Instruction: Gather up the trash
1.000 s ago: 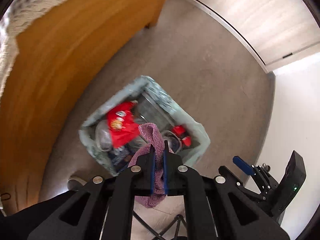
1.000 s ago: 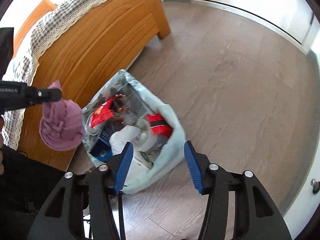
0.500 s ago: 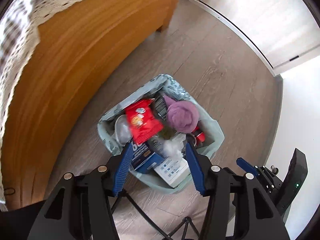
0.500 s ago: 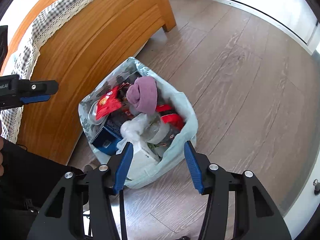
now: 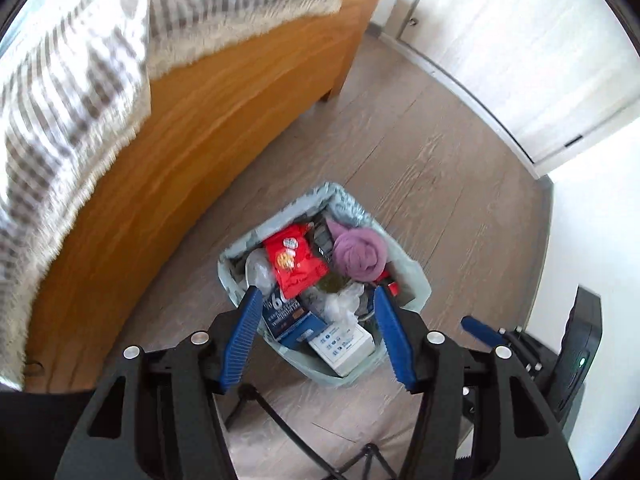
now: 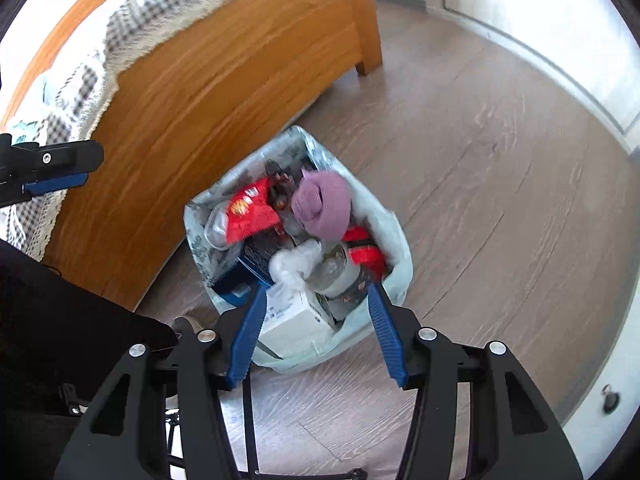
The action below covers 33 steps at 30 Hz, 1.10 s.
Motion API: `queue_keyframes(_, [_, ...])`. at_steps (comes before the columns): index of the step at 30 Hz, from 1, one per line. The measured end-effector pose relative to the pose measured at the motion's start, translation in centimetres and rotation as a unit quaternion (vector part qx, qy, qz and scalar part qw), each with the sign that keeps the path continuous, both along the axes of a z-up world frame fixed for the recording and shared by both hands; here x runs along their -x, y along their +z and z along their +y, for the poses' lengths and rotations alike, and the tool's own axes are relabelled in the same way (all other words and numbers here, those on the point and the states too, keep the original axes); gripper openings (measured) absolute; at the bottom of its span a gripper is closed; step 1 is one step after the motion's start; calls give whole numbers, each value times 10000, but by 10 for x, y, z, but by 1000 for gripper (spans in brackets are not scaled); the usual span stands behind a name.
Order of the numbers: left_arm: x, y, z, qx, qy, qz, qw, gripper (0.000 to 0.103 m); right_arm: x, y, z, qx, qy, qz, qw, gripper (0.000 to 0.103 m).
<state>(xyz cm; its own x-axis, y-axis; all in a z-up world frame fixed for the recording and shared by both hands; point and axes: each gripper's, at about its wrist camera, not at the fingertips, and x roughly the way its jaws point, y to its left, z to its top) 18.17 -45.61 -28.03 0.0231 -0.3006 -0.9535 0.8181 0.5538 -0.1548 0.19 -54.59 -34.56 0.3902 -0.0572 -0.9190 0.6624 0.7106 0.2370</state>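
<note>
- Left claw [image 5: 316,300]: both blue pads spread wide apart, nothing between them. It hangs above the near edge of the trash bag [image 5: 408,276]. From the right wrist view, this claw [image 6: 60,176] appears at the far left, in front of the bed, well apart from the bag.
- Right claw [image 6: 314,296]: pads likewise spread wide, holding nothing, positioned above the near rim of the trash bag [image 6: 396,248].
- Trash bag: pale green, standing upright on the floor [image 5: 440,184], mouth open, filled to the top.
- Bag contents, near side: a white box [image 5: 344,346] and a blue carton [image 5: 288,316] lie side by side; crumpled clear plastic [image 5: 344,300] sits just behind them.
- Bag contents, middle: a red snack packet [image 5: 294,260] lies on top, left of centre.
- Bag contents, far side: a purple cloth [image 5: 360,256], rolled into a ball, rests on top of the trash, just right of the red packet. The right wrist view shows the same purple cloth [image 6: 322,204] touching the bag's far rim area.
- Bed [image 5: 192,120]: wooden frame just beside the bag's left, covered by a checked blanket [image 5: 80,64] with a fringed edge.
- Wall and white door panels [image 5: 520,52] stand beyond the floor.
</note>
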Motion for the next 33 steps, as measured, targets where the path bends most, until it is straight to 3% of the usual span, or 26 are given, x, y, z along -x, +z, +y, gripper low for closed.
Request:
queue_keyframes(3, [-7,35,9,308,-8,-302,9991,56,-13,29,-1,365,141,-4,9992,52])
queue_keyframes(7, [-31,98,39,1038,273,-580,9925,59,-41,78,6,929,386,-56,9949,52])
queue_keyframes(9, [-43,134,64,1455,472,-805,9850,67,-58,109,10,1269,490,-181,9905,53])
queue_keyframes(11, [-53,167,91,1766,659,-1066,9763,70,-77,144,19,1633,607,-383,9840,62])
queue_keyframes(17, [-75,251,188,2392,1462,-1884,9412,83,-128,234,68,2260,1127,-1195,9602,68])
queue_keyframes(24, [-78,314,314,2644,2429,-2790,8906,92,-186,302,147,2528,1839,-1897,9307,68])
queue_keyframes(29, [-71,329,396,2321,3140,-3362,8570,95,-218,336,217,2490,2414,-2496,9041,75])
queue_keyframes(33, [-61,331,442,1969,3527,-3659,8384,95,-233,346,266,2324,2775,-2826,8883,75])
